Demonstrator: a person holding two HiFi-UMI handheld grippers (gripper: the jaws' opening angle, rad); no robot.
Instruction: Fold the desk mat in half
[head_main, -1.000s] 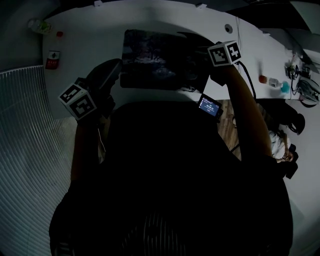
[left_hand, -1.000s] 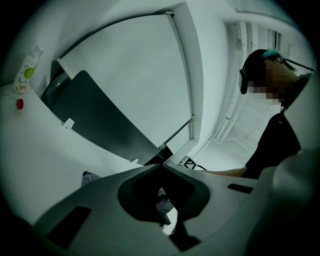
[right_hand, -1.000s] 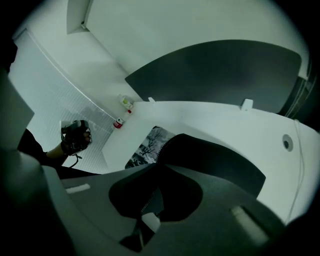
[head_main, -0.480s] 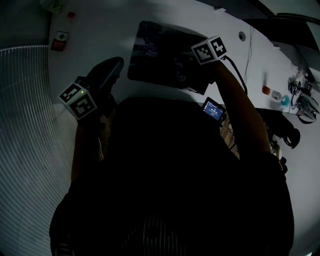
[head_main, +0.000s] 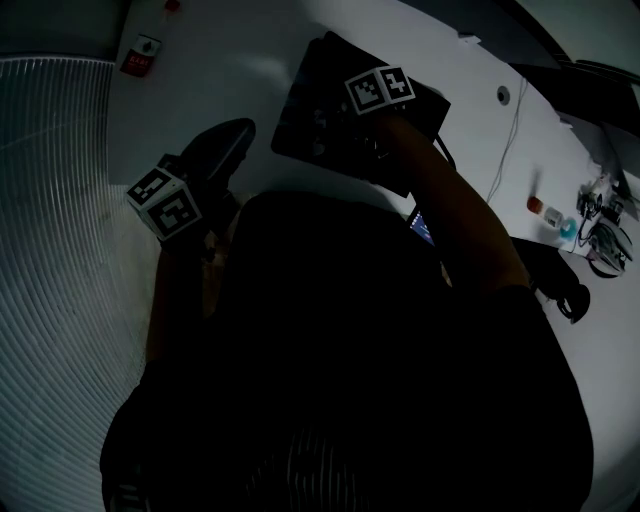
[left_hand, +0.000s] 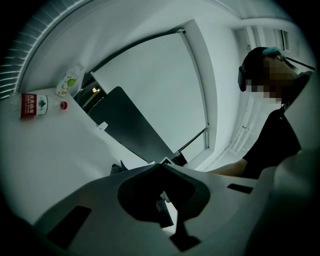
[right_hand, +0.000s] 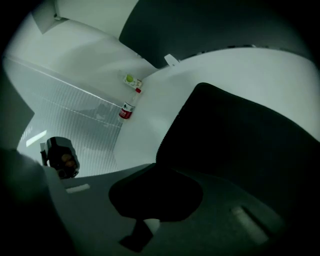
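The dark desk mat (head_main: 312, 112) lies on the white desk (head_main: 230, 70), and it fills the right of the right gripper view (right_hand: 240, 140). My right gripper (head_main: 352, 122) hangs over the mat's middle, pointing left and down, its marker cube (head_main: 380, 90) uppermost. Its jaws (right_hand: 156, 164) are closed at the mat's near edge; whether mat is pinched between them is hidden. My left gripper (head_main: 238, 130) is off the mat's left end, near the desk's front edge. It is shut and holds nothing (left_hand: 161, 165).
A red-labelled bottle (head_main: 142, 52) and a green-white packet (left_hand: 67, 82) lie at the desk's far left. A phone (head_main: 421, 226), a cable (head_main: 510, 120) and small items (head_main: 545, 210) sit to the right. A ribbed panel (head_main: 60, 200) flanks the left; another person (left_hand: 272, 135) stands nearby.
My right gripper has swung left and down, from the mat's right edge to over its middle. The left gripper has sunk a little. The head view has shifted right.
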